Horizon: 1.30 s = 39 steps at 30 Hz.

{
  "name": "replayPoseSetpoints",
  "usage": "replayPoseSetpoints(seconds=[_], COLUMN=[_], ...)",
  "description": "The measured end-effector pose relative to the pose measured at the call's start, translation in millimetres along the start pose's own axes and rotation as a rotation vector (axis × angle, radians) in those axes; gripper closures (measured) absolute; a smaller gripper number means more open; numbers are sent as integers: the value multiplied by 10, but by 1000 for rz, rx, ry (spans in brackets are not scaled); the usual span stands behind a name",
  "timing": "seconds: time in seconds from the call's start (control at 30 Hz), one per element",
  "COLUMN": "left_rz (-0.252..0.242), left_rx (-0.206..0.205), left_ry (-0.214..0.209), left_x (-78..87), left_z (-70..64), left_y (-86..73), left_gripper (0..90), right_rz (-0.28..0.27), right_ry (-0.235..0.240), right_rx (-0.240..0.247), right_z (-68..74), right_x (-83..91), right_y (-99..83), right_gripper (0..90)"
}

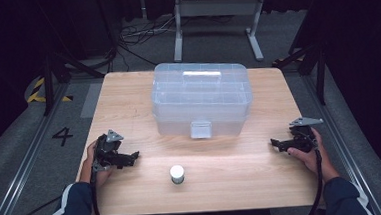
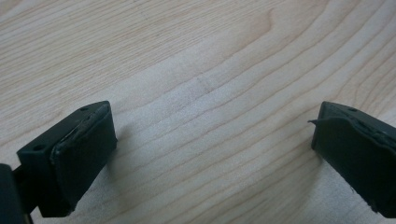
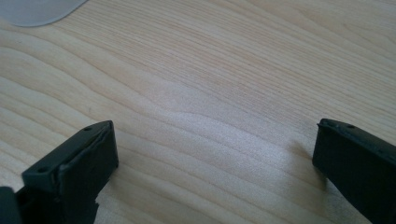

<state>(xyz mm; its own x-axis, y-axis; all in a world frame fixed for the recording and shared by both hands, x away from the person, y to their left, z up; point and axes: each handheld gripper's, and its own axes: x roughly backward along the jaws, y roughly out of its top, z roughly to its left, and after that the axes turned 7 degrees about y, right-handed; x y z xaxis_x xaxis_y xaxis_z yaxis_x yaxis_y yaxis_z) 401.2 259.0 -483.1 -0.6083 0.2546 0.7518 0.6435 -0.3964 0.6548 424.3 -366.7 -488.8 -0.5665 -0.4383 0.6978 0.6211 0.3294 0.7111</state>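
A clear plastic box (image 1: 201,98) with a closed lid, a handle on top and a front latch stands on the tabletop (image 1: 242,174) toward 12 o'clock, at the middle of the far half. Its walls are see-through but cloudy, and what is inside cannot be told from the high view. A small white roll (image 1: 177,174) stands upright on the tabletop at 6 o'clock of the box, well apart from it, between the two hands and nearer the front edge.

The left tongs (image 1: 131,156) rest at the tabletop's 9 o'clock edge, held by the left hand (image 1: 94,158), pointing toward 3 o'clock. The right tongs (image 1: 277,144) rest at the 3 o'clock edge in the right hand (image 1: 309,153), pointing toward 9 o'clock. Both sit well apart from the roll and the box.

The left gripper view shows what the high view is too small to tell: the left tongs (image 2: 212,135) are spread wide, with bare wood grain between them and nothing pinched. The right gripper view shows the right tongs (image 3: 215,149) spread wide likewise, empty, low over the wood, with a pale cloudy corner of the box (image 3: 39,11) at 11 o'clock.
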Motion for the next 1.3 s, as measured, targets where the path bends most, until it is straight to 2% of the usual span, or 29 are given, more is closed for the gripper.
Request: replayPoseSetpoints(seconds=[0.1, 0.33, 0.43, 0.6, 0.73, 0.77, 0.83, 0.87, 0.9, 0.93, 0.97, 1.07, 1.3], left_rz=[-15, -19, -19, -17, -19, -19, -20, -20, -21, -21, -21, -21, -21], left_rx=[-26, -29, -45, -37, -42, -45, -50, -50, -50, -50, -50, -49, -50], left_ry=[-22, -24, -32, -26, -35, -37, -41, -41, -41, -41, -41, -41, -41], left_x=[-10, 11, 25, 37, 35, 37, 38, 38, 38, 38, 38, 38, 38], left_z=[16, 17, 23, 17, 25, 28, 34, 34, 33, 33, 34, 33, 34], left_y=[-5, -31, -45, -57, -60, -61, -63, -63, -63, -64, -64, -64, -64], left_gripper=[3, 3, 3, 3, 3, 3, 3, 3, 3, 3, 3, 4, 3], right_rz=[0, 1, 3, 7, 8, 11, -5, -15, -18, -24, -30, -50, -94], right_ry=[-1, 10, 10, 16, 20, 22, 33, 51, 54, 45, 48, 51, 54], right_rx=[-1, 4, 8, 3, 9, 13, 17, 10, 6, 6, 4, 7, 33], right_z=[1, -9, -15, -27, -39, -41, -43, -48, -51, -49, -44, -30, 21], right_x=[-1, -2, 1, 17, 30, 41, 70, 88, 95, 106, 125, 166, 284], right_y=[0, 3, 2, -6, -5, -3, 4, 11, 16, 23, 31, 57, 149], right_gripper=[2, 1, 0, 2, 26, 64, 216, 204, 162, 162, 191, 171, 225])
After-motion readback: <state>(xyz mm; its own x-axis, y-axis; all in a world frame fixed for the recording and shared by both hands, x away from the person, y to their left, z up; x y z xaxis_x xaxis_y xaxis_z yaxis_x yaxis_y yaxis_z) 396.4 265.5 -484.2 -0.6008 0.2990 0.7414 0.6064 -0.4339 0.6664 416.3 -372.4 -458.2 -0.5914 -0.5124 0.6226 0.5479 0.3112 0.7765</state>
